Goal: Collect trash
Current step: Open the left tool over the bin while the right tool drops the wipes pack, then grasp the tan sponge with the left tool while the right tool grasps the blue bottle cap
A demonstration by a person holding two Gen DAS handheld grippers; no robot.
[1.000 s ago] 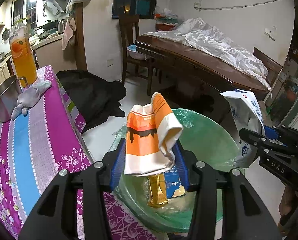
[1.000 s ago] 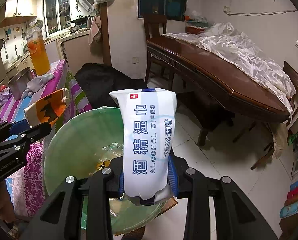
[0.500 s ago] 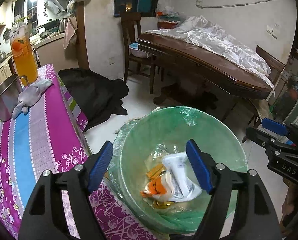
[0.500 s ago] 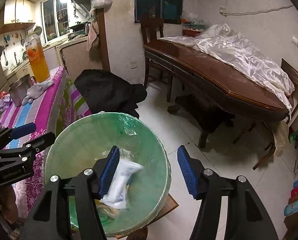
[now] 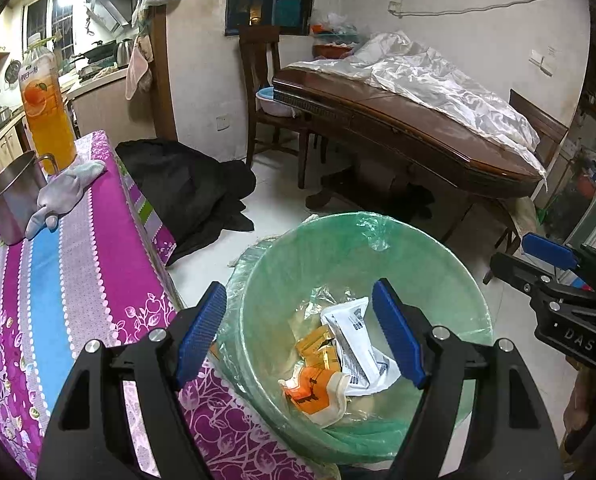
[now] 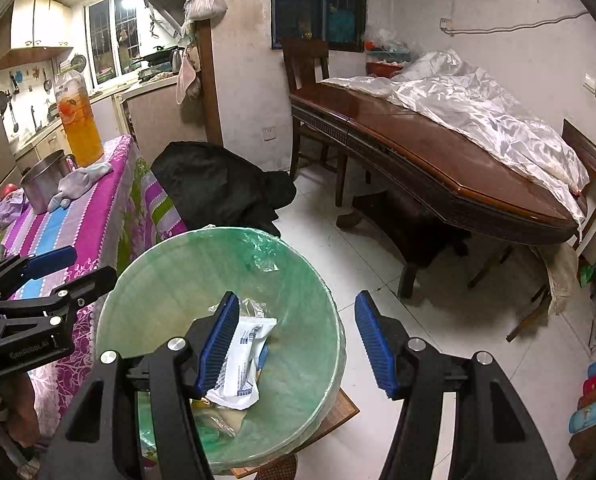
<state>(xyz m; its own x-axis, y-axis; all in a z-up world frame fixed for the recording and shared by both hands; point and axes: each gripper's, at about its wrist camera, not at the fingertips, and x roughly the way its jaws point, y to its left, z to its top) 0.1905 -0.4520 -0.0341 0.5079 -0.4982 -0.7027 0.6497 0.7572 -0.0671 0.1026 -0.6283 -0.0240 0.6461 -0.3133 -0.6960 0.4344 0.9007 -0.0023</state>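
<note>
Left gripper [image 5: 300, 330] and right gripper [image 6: 295, 344] are both hovering above the green-lined trash bin [image 5: 438, 264], jaws spread wide and holding nothing. Wipes packet [image 5: 360, 344] and orange wrapper [image 5: 314, 390] are lying inside, beside the bench [image 5: 77, 264].

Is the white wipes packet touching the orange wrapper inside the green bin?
Touching. In the left wrist view the white wipes packet lies against the orange wrapper at the bottom of the green bin, with no gap between them.
</note>
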